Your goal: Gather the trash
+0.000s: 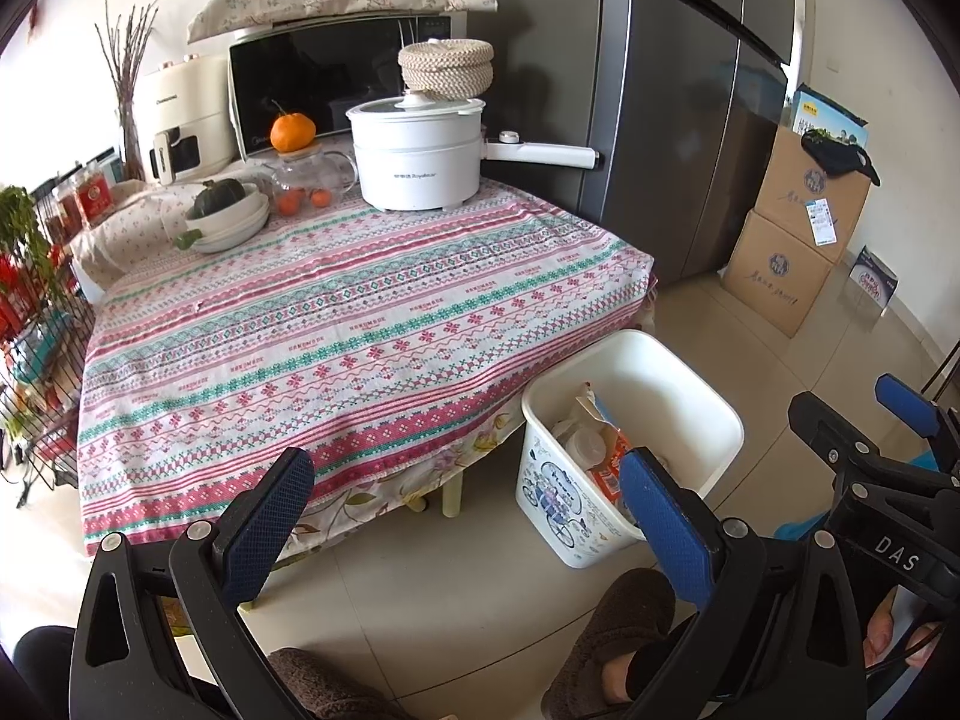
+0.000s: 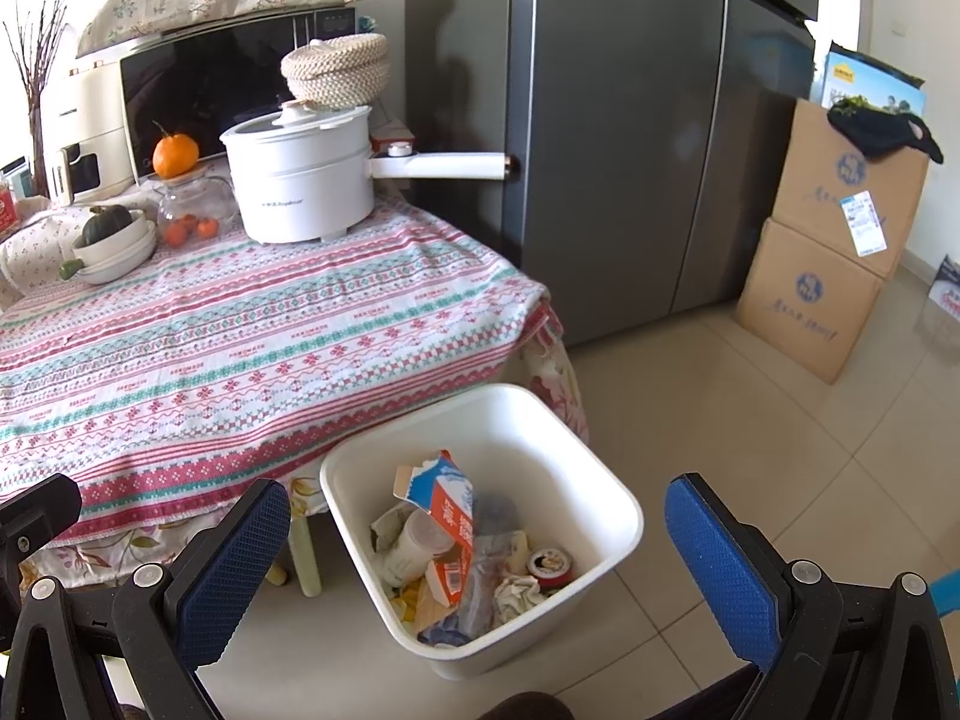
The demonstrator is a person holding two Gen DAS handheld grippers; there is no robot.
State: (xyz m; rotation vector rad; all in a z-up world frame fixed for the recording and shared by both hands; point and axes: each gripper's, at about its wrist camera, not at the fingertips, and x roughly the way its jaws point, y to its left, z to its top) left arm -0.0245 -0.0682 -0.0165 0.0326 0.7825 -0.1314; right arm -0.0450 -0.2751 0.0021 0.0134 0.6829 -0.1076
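The trash (image 2: 462,564) is seen already gathered inside the white bin (image 2: 624,516), at the lower centre of the right wrist view. Both the left gripper (image 1: 462,516) and the right gripper (image 2: 480,546) are held spread apart and empty. No loose rubbish is visible on the tablecloth (image 1: 336,324), so the task is judged nearly finished.

Both grippers are black plastic frames with silver screws; their fingers (image 2: 723,564) carry textured blue pads, and fuzzy brown slippers (image 1: 606,636) cover the feet.

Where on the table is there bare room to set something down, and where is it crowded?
Free: the whole near stretch of patterned tablecloth, from the front edge up to the white pot and stacked bowls. Crowded: the back edge, with pot, glass teapot, bowls and microwave. The bin is part full.
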